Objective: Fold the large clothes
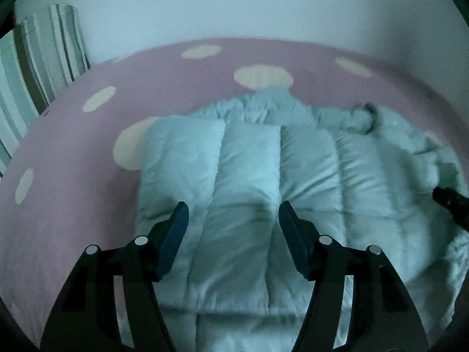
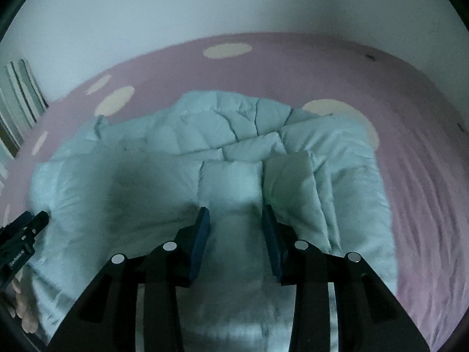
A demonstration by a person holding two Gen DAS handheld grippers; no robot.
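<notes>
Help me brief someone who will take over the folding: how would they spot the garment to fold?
Look at the pink bedsheet with big cream dots, below the pale wall. In its middle lies a pale blue puffy jacket, quilted into long padded strips. It is the only garment on the sheet; the striped cloth stands off at the left edge.

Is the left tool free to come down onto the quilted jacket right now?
Probably yes. The left tool is open with nothing between its fingers, and the quilted jacket lies directly below on the pink spotted sheet, nothing covering it.

One quilted jacket (image 1: pixel 263 176), two tongs, one bedsheet (image 1: pixel 88 205)
</notes>
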